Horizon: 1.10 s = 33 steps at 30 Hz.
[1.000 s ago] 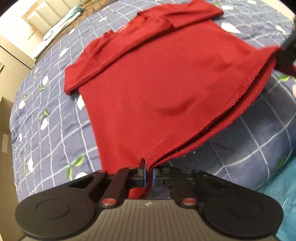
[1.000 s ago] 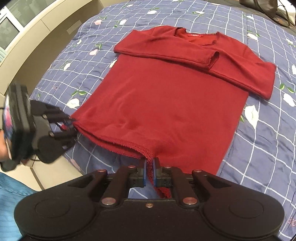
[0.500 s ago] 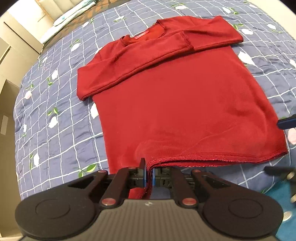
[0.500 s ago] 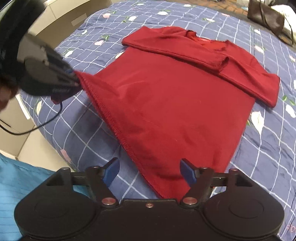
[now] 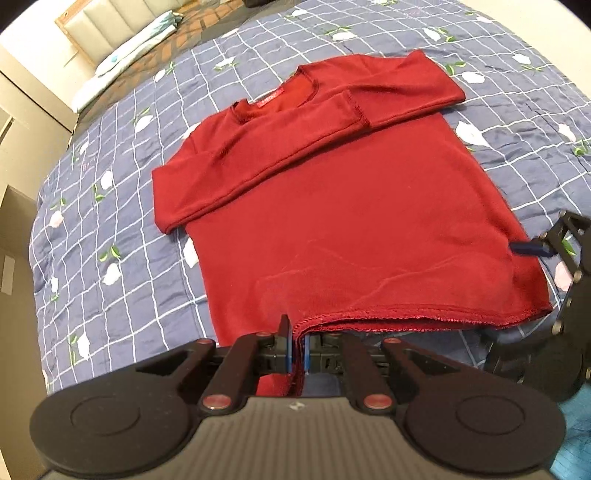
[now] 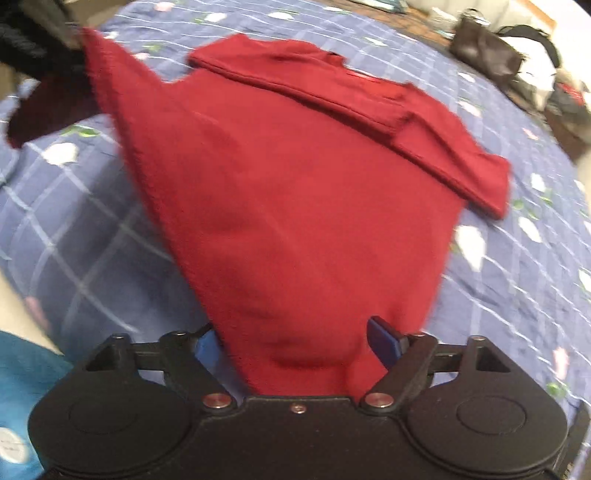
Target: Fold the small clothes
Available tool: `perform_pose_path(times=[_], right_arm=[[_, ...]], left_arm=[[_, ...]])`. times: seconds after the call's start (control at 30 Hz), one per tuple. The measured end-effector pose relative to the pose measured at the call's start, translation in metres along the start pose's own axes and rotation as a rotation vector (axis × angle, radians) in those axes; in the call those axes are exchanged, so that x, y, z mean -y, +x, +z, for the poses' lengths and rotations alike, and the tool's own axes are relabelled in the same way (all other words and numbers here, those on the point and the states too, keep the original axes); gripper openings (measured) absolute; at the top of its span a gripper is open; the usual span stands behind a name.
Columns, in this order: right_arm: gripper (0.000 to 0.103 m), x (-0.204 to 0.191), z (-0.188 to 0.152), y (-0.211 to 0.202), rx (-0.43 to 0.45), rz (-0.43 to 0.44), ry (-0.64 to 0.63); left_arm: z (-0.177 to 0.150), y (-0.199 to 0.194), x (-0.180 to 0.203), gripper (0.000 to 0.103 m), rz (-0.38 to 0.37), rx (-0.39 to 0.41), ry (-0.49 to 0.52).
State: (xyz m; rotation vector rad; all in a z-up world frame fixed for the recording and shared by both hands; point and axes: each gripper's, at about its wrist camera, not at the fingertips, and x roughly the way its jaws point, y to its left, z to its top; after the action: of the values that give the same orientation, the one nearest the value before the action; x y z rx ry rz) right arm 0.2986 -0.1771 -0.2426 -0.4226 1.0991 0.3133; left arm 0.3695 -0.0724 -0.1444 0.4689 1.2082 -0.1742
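Sleeves folded across red sweater on bed; my left claw clamps hem, right claw spread apart, body fold left.

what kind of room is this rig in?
Most likely a bedroom. The red sweater lies on a bed's blue quilt, a padded headboard stands beyond it, and a dark bag sits with other belongings past the bed.
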Motion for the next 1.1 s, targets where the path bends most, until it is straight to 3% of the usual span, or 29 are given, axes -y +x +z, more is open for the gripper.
perform_pose_path(times=[0.03, 0.13, 0.2, 0.33, 0.63, 0.97, 1.1], right_arm=[[0.070, 0.005, -0.001, -0.002, 0.009, -0.009, 0.013], [0.025, 0.020, -0.007, -0.015, 0.043, -0.027, 0.007], [0.014, 0.026, -0.010, -0.024, 0.064, -0.034, -0.023], [0.008, 0.031, -0.010, -0.043, 0.097, -0.015, -0.094], [0.007, 0.027, 0.004, -0.083, 0.126, 0.039, -0.200], [0.007, 0.016, -0.002, -0.113, 0.114, 0.067, -0.338], [0.007, 0.006, -0.014, -0.127, 0.092, 0.084, -0.369]], left_arm=[[-0.001, -0.001, 0.000, 0.005, 0.002, 0.003, 0.001], [-0.008, 0.000, 0.000, 0.005, 0.004, 0.008, -0.004], [-0.013, 0.002, 0.002, 0.005, 0.004, 0.012, -0.003], [-0.025, 0.008, 0.009, 0.005, 0.025, 0.019, 0.020], [-0.058, 0.031, 0.015, 0.005, 0.085, 0.019, 0.096], [-0.086, -0.026, 0.010, 0.004, 0.112, 0.214, 0.156], [-0.094, -0.043, 0.010, 0.004, 0.087, 0.233, 0.165]])
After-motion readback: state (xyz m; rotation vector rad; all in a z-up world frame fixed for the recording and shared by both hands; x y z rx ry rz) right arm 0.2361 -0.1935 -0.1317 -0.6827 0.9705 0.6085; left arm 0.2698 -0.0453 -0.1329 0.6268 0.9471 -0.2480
